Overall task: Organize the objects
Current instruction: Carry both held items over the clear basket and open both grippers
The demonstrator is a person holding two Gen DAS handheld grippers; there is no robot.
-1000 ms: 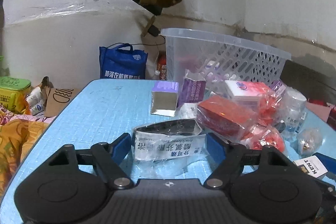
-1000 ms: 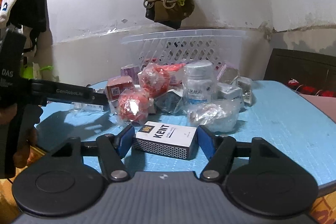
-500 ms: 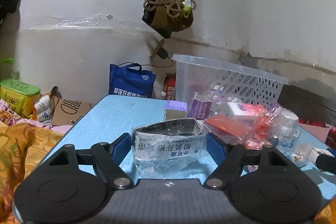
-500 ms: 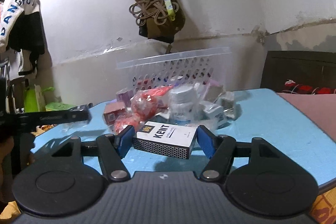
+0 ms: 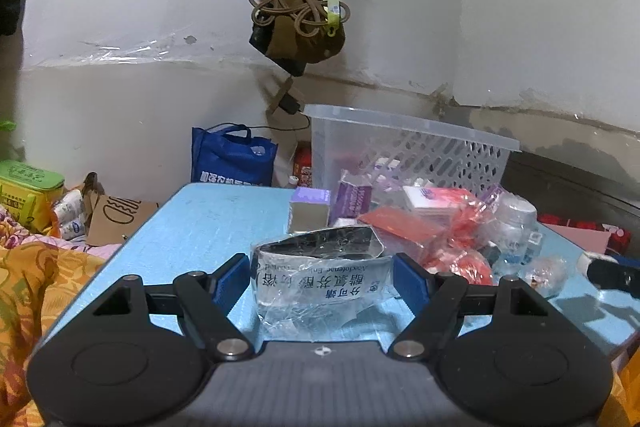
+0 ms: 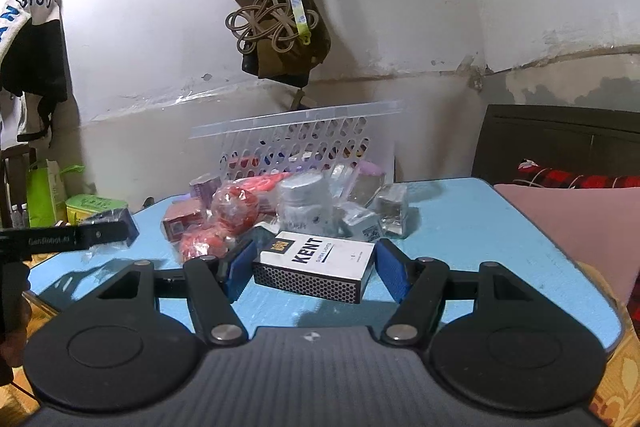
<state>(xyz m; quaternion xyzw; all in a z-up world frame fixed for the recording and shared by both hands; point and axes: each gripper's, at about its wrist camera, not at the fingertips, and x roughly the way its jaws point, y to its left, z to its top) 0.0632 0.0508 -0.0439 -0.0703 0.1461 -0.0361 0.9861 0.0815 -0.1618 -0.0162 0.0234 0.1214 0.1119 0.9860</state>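
Foil medicine packet (image 5: 320,283) pinched in left tongs (image 5: 322,281) — KENT box (image 6: 316,267) pinched in right tongs (image 6: 316,269).

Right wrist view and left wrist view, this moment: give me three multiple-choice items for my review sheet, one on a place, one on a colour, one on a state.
1. Where does the white plastic basket stand?
A. at the table's far edge, behind the pile of items
B. on the floor under the table
C. between the right gripper's fingers

2. What colour is the table top?
A. dark brown
B. light blue
C. green

3. What does the right gripper hold?
A. nothing
B. a red bag
C. the KENT cigarette box

Key: 1 A, the basket rises behind the red bags and the white bottle. 2 B, bare blue surface shows around the pile. 3 C, the box sits between the blue fingers, apparently lifted above the table; the left gripper likewise holds a silvery foil packet.
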